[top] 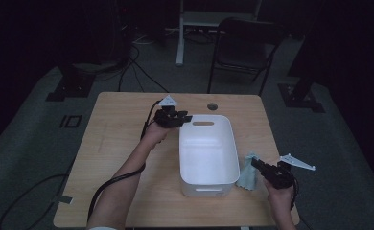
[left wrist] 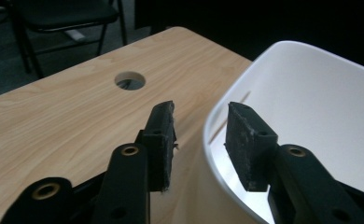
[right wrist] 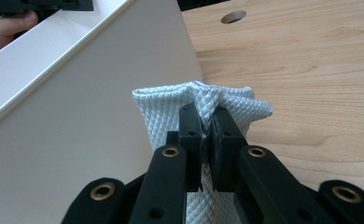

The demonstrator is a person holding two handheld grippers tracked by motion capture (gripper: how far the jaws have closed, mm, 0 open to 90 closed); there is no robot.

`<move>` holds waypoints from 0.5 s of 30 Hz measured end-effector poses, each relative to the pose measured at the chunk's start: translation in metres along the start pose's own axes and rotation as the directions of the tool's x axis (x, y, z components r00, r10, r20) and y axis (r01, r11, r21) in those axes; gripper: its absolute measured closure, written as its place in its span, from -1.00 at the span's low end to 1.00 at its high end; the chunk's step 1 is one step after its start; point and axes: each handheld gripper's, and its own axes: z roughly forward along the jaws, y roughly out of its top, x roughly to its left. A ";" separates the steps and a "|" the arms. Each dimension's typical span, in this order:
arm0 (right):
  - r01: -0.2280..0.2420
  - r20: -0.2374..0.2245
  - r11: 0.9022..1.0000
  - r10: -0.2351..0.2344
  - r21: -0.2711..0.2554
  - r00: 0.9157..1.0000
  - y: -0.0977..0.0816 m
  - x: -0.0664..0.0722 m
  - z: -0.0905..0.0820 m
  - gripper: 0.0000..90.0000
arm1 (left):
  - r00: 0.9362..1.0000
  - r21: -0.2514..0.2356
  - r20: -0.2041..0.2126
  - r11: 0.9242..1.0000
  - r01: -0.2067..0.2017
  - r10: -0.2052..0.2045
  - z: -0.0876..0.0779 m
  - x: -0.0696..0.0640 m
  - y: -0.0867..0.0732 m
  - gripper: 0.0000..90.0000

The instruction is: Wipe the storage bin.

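My right gripper (right wrist: 207,123) pinches the pale blue cloth (right wrist: 171,112); my left gripper (left wrist: 199,140) jaws straddle the white bin (left wrist: 311,107) rim, spread.

A plain white, unpatterned bin (top: 207,153) is seen on the counter (top: 118,143), whose top is coloured pale tan with a fine wood-grain pattern and a dark round hole (top: 212,106) just beyond the bin's far end. Beside the bin's right wall, a pale blue-grey cloth (right wrist: 203,105) is marked all over with a small woven diamond pattern. Both tongs, the left tongs (left wrist: 201,140) at the bin's far left corner and the right tongs (right wrist: 209,140) on the cloth, are coloured matt black, with brass-coloured rivets. A grey floor is seen around the counter.
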 end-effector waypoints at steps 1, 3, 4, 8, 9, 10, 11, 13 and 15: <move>0.000 0.000 1.000 0.000 0.000 1.000 0.000 0.000 0.000 0.89 | 1.000 0.000 0.000 1.000 0.000 0.000 0.000 0.000 0.000 0.50; 0.001 0.001 1.000 -0.001 0.001 1.000 0.000 0.000 0.000 0.89 | 1.000 -0.003 0.005 1.000 -0.007 0.007 0.003 -0.001 0.001 0.53; 0.005 0.003 1.000 -0.005 0.001 1.000 0.000 0.000 0.000 0.89 | 1.000 0.005 0.015 1.000 -0.017 0.017 0.006 -0.002 0.001 0.59; 0.000 0.004 1.000 0.000 0.001 1.000 -0.001 -0.001 -0.001 0.89 | 0.999 0.012 0.014 0.999 -0.038 0.037 0.008 -0.004 0.001 0.67; -0.003 0.004 1.000 0.003 0.002 1.000 -0.001 -0.002 -0.001 0.89 | 0.999 0.012 0.011 0.999 -0.038 0.038 0.008 -0.004 0.001 0.68; -0.006 0.003 1.000 0.006 0.001 1.000 -0.001 -0.002 -0.001 0.89 | 0.999 0.011 0.007 0.999 -0.037 0.037 0.007 -0.004 0.000 0.69; -0.007 0.002 1.000 0.007 0.000 1.000 -0.001 -0.003 -0.001 0.89 | 0.999 0.013 0.010 0.999 -0.042 0.042 0.005 -0.004 -0.001 0.70; -0.007 0.003 1.000 0.007 0.001 1.000 -0.001 -0.002 -0.001 0.89 | 0.999 0.013 0.006 0.999 -0.046 0.046 0.003 -0.004 -0.002 0.74; -0.007 0.003 1.000 0.007 0.000 1.000 -0.001 -0.002 -0.002 0.89 | 0.999 0.015 -0.015 0.999 -0.043 0.043 -0.003 -0.005 -0.004 0.76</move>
